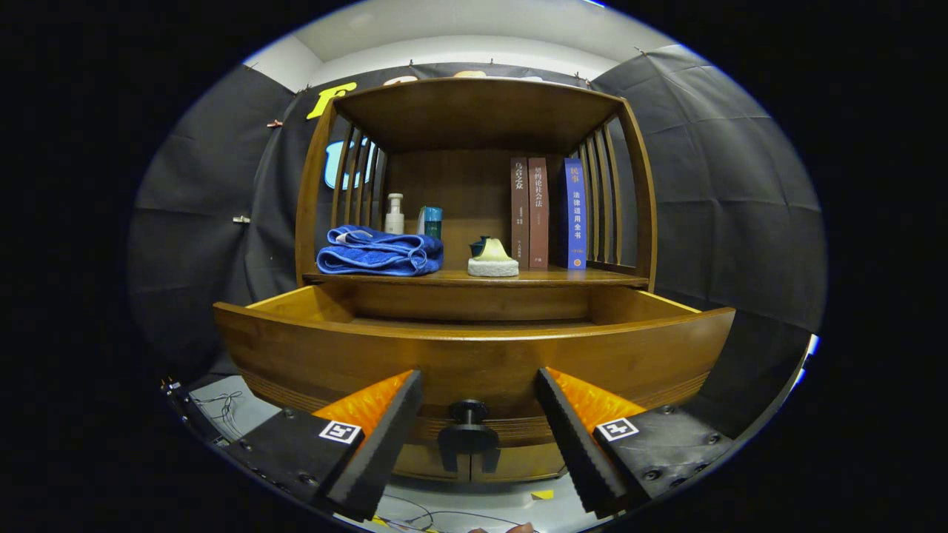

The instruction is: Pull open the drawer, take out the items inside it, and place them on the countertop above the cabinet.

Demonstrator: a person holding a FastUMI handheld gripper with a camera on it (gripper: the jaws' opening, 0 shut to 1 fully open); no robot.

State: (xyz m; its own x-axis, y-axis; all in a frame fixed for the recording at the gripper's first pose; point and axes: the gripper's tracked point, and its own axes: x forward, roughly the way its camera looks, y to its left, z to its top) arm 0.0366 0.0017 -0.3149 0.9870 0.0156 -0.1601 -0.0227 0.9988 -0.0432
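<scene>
A wooden drawer (474,355) stands pulled out of the cabinet toward me; its inside is hidden behind its front panel. A small dark knob (469,411) sits low on the drawer front, between my fingers but apart from both. My gripper (478,385) is open, its fingertips level with the drawer front and holding nothing. Above the drawer is the countertop (444,278), carrying a folded blue towel (379,252) on the left and a small pale ornament (492,260) in the middle.
A white bottle (395,215) and a teal box (430,220) stand behind the towel. Three upright books (548,213) lean at the right of the shelf. Slatted wooden sides and a top board enclose the countertop. Cables lie on the pale floor below.
</scene>
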